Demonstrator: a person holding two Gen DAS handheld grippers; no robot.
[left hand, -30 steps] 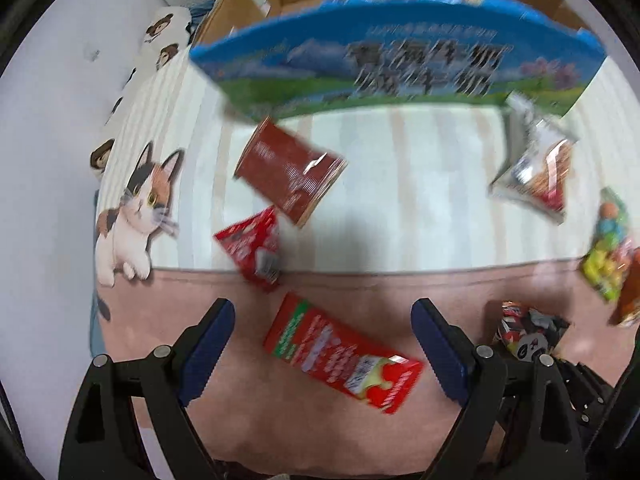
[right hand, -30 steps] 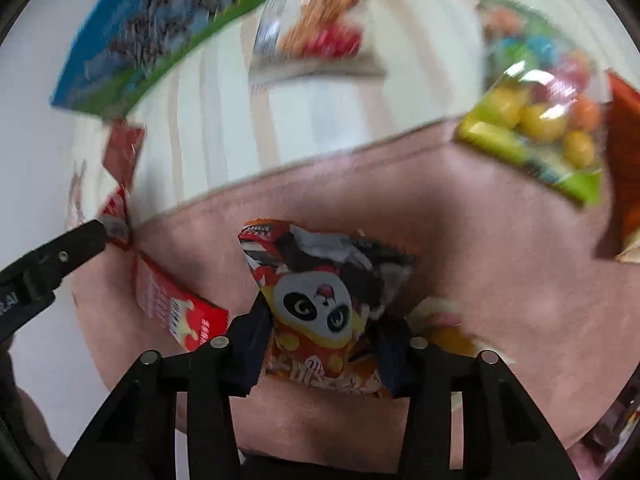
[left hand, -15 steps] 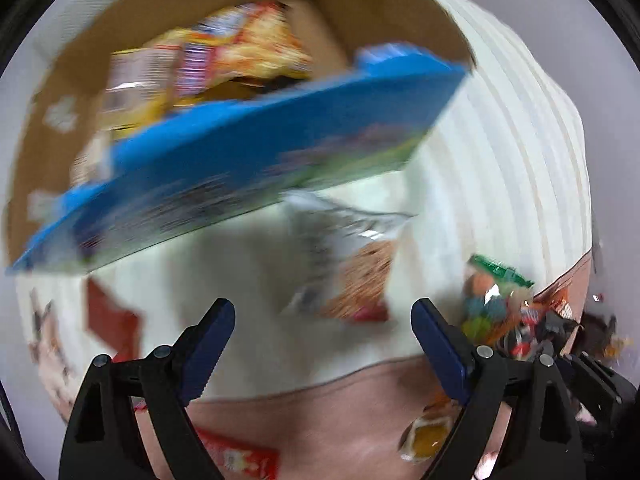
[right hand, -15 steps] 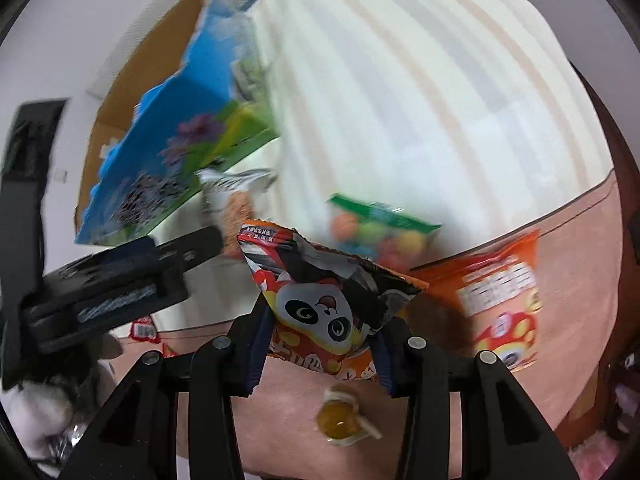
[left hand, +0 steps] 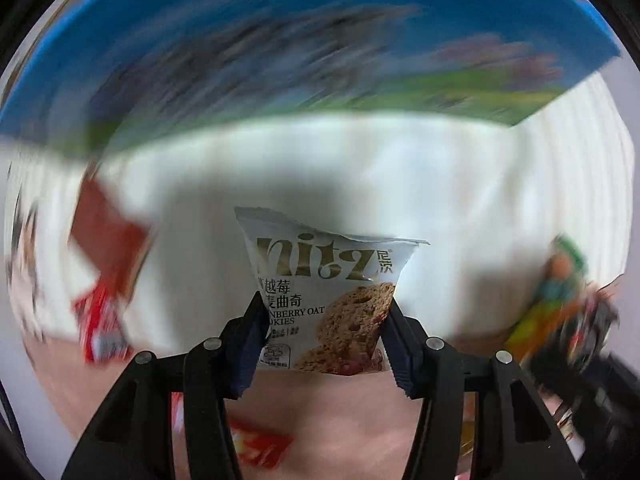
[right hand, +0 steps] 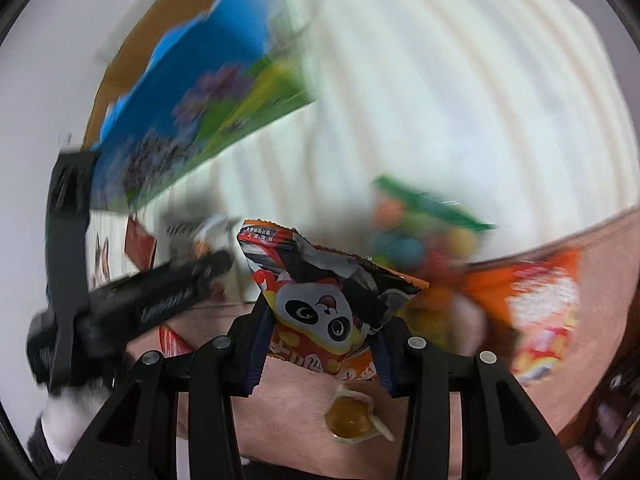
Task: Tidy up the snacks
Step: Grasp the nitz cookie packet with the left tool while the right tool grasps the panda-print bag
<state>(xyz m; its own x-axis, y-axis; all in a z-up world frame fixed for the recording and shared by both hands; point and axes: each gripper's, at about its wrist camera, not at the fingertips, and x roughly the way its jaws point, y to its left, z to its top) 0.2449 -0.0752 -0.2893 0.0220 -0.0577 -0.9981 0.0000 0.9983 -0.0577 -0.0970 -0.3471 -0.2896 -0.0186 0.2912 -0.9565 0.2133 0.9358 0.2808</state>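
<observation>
My left gripper is shut on a white cranberry oat cookie packet and holds it above the table. My right gripper is shut on a panda snack bag and holds it up. The left gripper also shows in the right wrist view, at the left, with the cookie packet blurred at its tip. The cardboard box with its blue and green flap stands just ahead; it also shows in the right wrist view.
On the striped cloth and pink mat lie a dark red packet, a red packet, a colourful candy bag, an orange bag, a jelly cup and a red flat pack.
My left gripper was open and empty; it now grips the cookie packet and has lifted it toward the box. My right gripper keeps holding the panda bag and has drifted little.
</observation>
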